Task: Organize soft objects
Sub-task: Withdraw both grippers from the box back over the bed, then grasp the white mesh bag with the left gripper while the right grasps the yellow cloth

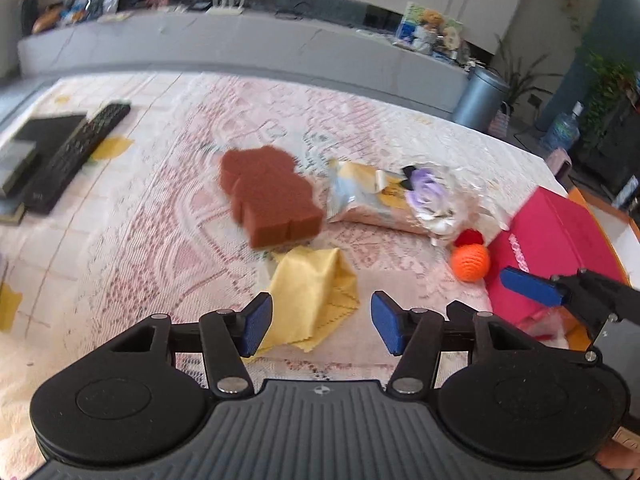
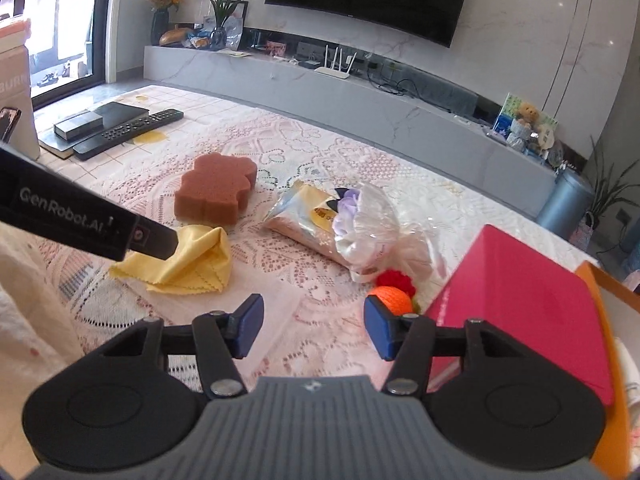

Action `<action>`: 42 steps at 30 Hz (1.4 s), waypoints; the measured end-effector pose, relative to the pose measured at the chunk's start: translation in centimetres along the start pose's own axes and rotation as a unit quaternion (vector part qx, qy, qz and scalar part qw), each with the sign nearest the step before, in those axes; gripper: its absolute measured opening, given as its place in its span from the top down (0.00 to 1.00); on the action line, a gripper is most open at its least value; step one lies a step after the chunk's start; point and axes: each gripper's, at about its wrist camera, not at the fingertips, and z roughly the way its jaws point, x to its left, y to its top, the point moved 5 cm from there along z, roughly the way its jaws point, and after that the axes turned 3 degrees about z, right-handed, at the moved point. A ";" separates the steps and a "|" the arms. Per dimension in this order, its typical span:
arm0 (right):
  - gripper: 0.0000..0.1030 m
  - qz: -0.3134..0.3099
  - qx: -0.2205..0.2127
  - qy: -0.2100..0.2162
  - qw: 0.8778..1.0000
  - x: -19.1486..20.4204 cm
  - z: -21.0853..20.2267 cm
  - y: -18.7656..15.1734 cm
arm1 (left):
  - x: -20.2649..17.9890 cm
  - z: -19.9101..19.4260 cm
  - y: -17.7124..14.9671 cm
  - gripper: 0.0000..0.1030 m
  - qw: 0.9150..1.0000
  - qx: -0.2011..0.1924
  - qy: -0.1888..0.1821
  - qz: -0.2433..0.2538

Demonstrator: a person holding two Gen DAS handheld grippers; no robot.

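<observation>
Lace cloth [image 2: 320, 152] in pink and white covers the table, with a long grey TV bench behind it and a dark screen on the wall. Near the middle lies a brown sponge [image 2: 216, 190], and just in front of it a crumpled yellow cloth [image 2: 196, 260]. To the right sits a clear plastic bag [image 2: 360, 224] holding something lilac, touching a red yarn ball [image 2: 396, 280] and an orange yarn ball [image 2: 392, 298]. A pink box [image 2: 520, 300] stands beside the balls. Both tools hang over the table with nothing between their blue pads: the left gripper [image 1: 322, 322] gapes above the yellow cloth, the right gripper [image 2: 314, 328] stands parted next to the orange ball. A remote [image 2: 128, 132] lies far left.
</observation>
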 end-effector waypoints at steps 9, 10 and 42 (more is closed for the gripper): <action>0.48 0.032 0.012 0.083 0.996 3.4 3.6 1.6 | 4.7 0.5 -0.2 0.46 0.992 0.001 0.047 -0.116; 0.48 0.033 0.011 0.089 0.995 3.8 3.9 1.8 | 4.9 0.5 0.0 0.48 0.992 -0.003 0.052 -0.118; 0.99 0.114 0.059 0.067 0.990 -0.7 4.7 -3.0 | 1.1 5.4 -0.7 0.32 0.997 0.053 0.001 -0.049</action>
